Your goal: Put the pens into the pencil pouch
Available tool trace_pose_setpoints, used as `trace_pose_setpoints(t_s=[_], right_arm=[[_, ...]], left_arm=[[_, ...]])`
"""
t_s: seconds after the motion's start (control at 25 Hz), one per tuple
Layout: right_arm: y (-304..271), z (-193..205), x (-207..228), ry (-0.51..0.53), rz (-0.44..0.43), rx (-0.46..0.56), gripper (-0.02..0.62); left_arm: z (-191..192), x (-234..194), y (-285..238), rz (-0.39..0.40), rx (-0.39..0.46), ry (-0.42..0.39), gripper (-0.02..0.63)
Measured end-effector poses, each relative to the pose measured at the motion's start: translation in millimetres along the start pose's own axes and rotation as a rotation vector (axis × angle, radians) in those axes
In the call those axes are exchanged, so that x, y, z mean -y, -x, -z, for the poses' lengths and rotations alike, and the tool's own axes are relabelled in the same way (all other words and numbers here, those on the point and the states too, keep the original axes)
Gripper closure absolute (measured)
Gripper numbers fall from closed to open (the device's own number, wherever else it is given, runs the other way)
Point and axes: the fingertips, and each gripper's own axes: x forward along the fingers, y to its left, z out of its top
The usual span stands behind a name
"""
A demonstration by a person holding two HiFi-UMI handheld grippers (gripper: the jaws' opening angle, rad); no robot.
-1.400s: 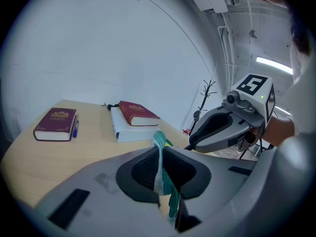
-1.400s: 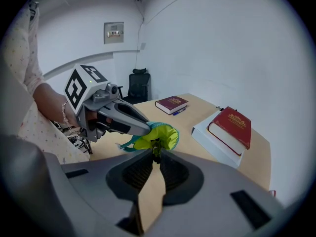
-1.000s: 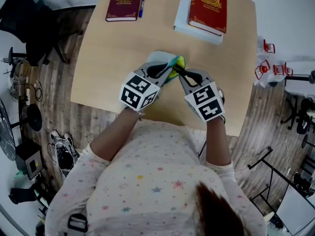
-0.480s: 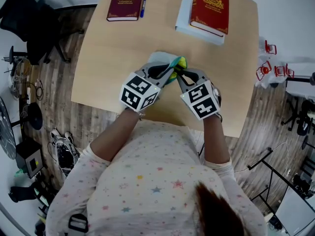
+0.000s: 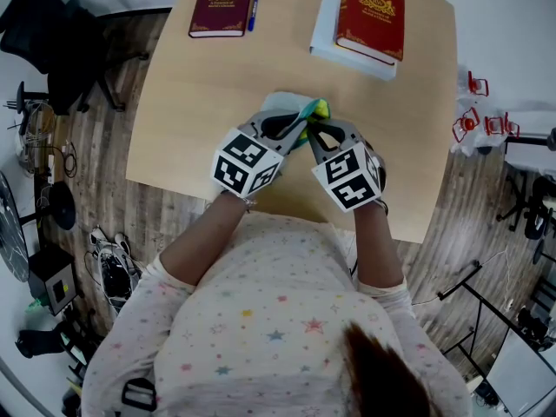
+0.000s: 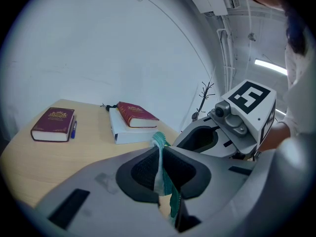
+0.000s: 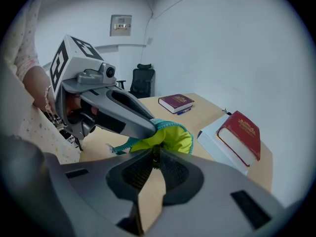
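Pen: slim blue pen (image 5: pixel 251 12) lay on pale wooden desk (image 5: pixel 200 102), just beside maroon hardcover book (image 5: pixel 219 5).
Left tool (image 6: pixel 160 169): clamped on teal fabric pencil pouch (image 7: pixel 173 137) rim.
Pouch: held between both tools, lime lining showing.
Right tool (image 7: pixel 154 161): pinched opposite rim.

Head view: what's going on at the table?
A person works two handheld grippers over the wooden table. The left gripper is shut on one edge of the pencil pouch, and the right gripper is shut on the opposite edge, so the pouch's yellow-green mouth gapes open between them. Neither gripper holds a pen. A blue pen lies at the far side beside a maroon book, not yet in the pouch.
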Motion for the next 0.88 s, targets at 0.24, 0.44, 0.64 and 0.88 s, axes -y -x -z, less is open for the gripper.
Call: trace_pose_setpoints(t_s=[0.24,0.44,0.64,0.88], right_arm=[[5.1,-4.0,0.4,-0.005,0.005,0.046,0.508],[17.3,-10.1,3.4,-0.048,0.01,0.084,0.503],[27.2,-10.6,8.0,-0.074,0.014,0.101,0.505],[40.4,-9.5,13.8,-0.097,0.028,0.112,0.508]], left_arm=[[0.3,-2.5,2.0,-0.004,0.001,0.001,0.572],[0.3,-3.3,3.4,-0.01,0.002,0.0,0.572],[0.8,-3.4,3.7,-0.012,0.001,-0.001,0.572],[0.9,-4.1,4.5,-0.014,0.0,-0.004,0.572]])
